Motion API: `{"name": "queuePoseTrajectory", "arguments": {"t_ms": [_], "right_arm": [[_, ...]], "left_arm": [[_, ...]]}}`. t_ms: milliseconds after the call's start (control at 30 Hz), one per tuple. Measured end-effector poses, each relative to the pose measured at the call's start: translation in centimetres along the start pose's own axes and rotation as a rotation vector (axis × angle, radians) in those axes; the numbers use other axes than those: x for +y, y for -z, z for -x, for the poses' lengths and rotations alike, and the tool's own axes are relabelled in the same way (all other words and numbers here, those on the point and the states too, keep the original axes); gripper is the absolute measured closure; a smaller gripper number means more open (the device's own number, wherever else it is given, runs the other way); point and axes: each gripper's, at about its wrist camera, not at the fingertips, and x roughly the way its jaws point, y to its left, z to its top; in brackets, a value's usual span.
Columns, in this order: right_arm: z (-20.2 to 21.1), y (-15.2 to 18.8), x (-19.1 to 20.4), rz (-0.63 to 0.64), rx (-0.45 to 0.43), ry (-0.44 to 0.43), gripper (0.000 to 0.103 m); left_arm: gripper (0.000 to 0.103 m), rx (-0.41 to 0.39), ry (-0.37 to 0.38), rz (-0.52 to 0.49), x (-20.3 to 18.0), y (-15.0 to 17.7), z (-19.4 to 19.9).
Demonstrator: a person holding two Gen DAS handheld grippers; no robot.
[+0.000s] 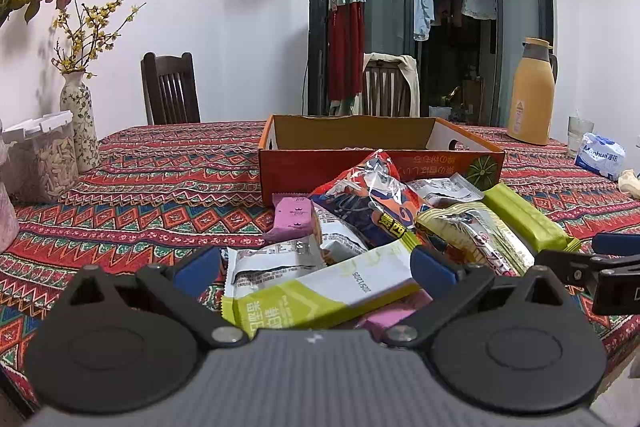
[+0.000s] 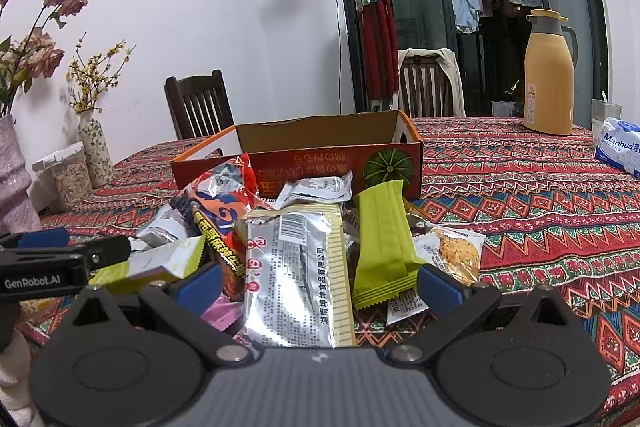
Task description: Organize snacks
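A pile of snack packets lies on the patterned tablecloth in front of an open orange cardboard box. My left gripper is open, and a white-and-lime snack bar lies between its blue fingers. Behind that bar are a red-and-blue bag, a pink packet and a green bar. My right gripper is open too, low over a silver-and-yellow packet and the green bar. A cookie packet lies at the pile's right. Each gripper shows at the edge of the other's view.
A yellow thermos jug, a glass and a tissue pack stand at the back right. A flowered vase and a lidded container of seeds stand at the left. Two wooden chairs are behind the table.
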Motion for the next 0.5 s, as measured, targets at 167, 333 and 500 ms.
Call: {"name": "queuePoseTrajectory", "arguments": {"t_ms": [167, 333, 500], "right_arm": [[-0.5, 0.44, -0.25, -0.001, 0.0, 0.0, 0.0], [-0.44, 0.39, -0.28, 0.0, 0.001, 0.001, 0.0], [-0.45, 0.37, -0.27, 0.0, 0.002, 0.001, 0.0]], "left_arm": [[0.0, -0.001, 0.001, 0.003, 0.05, 0.09, 0.01], [0.0, -0.001, 0.003, 0.007, 0.15, 0.17, 0.08], [0.0, -0.001, 0.004, 0.009, 0.21, 0.19, 0.14]]}}
